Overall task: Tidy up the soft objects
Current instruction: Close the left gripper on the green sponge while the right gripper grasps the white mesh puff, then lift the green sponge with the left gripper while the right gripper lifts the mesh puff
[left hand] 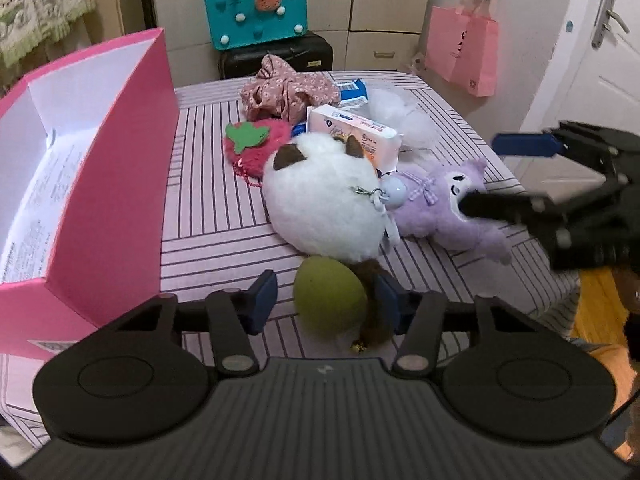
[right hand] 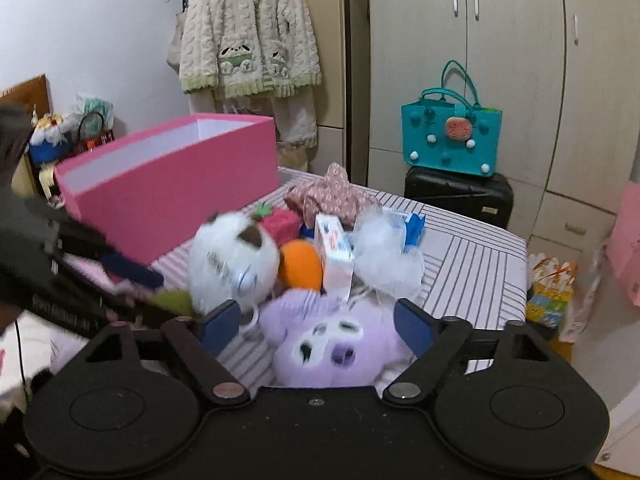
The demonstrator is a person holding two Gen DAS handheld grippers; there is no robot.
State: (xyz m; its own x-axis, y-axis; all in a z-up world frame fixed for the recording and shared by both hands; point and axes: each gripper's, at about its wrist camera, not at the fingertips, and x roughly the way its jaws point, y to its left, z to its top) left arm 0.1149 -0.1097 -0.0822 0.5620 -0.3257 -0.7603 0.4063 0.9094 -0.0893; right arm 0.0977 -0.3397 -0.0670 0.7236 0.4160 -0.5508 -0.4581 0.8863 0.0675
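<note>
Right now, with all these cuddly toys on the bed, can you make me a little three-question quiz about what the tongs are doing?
1. True or false: the left tongs are open around the green plush.
2. Which toy sits between the right tongs? A) white plush B) purple plush C) strawberry plush
3. Fill in: the pink box has its lid ____.

Key:
1. True; neither pad clearly presses it.
2. B, the purple plush; the white plush and strawberry plush lie farther off.
3. Off; it stands open on top.
</note>
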